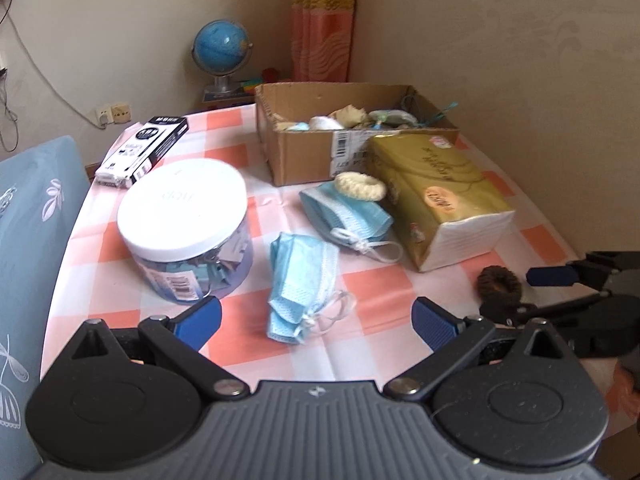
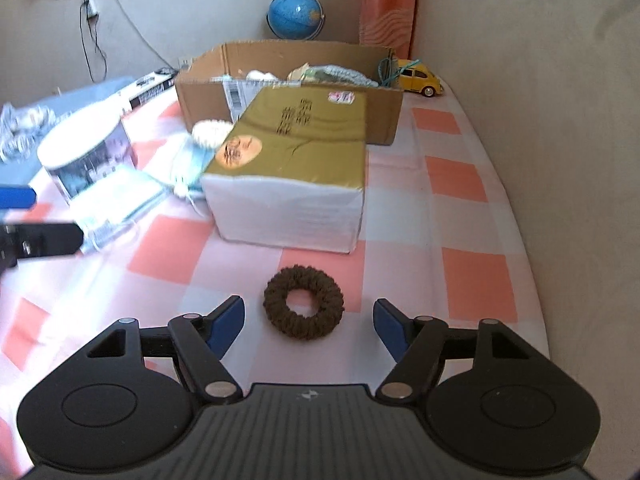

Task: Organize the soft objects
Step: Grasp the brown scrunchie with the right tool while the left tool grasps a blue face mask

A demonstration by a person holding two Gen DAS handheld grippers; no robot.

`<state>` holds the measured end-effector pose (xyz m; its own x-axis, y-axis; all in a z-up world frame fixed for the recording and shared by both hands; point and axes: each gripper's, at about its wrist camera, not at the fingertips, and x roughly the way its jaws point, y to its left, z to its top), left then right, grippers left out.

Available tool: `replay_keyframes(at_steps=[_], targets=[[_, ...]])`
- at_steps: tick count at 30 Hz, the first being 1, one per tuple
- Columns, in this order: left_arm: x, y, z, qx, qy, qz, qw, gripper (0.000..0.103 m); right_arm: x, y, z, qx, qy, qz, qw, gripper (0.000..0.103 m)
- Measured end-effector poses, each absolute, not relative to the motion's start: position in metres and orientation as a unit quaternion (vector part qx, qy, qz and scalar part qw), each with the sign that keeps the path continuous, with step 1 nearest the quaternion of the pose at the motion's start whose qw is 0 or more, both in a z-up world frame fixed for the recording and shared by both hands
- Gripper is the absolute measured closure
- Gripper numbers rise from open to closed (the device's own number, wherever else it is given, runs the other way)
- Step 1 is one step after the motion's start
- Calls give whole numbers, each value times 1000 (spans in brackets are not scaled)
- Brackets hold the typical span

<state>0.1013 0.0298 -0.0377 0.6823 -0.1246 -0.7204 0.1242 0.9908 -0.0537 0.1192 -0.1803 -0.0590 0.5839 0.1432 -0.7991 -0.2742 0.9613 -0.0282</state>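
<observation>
Near the right gripper (image 2: 309, 322), spread wide, lies the brown scrunchie (image 2: 304, 306). Straddle it squarely, press low, then pinch. The left gripper (image 1: 316, 316) gapes over a blue mask (image 1: 298, 284).

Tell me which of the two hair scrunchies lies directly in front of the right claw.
The dark brown scrunchie, flat on the checked cloth before the open right claw. The cream scrunchie rests on a blue mask beside the tissue pack.

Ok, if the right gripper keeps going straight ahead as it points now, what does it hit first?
The brown scrunchie, lying just ahead between the open fingers of the right gripper. Beyond it sits the tissue pack.
</observation>
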Motion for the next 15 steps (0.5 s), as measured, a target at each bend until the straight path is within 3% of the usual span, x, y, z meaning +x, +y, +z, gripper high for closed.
replay_keyframes(at_steps=[3,11,15], targets=[[105,32,-43,-1,393,-64,917,2,120,-178,-64,-81,438,117,887,25],[120,27,-58,16,393,-59,917,6,117,-176,-70,-80,428,120,892,7],[129,24,-66,22,398,-61,915,21,112,-176,-73,-81,424,126,893,0]])
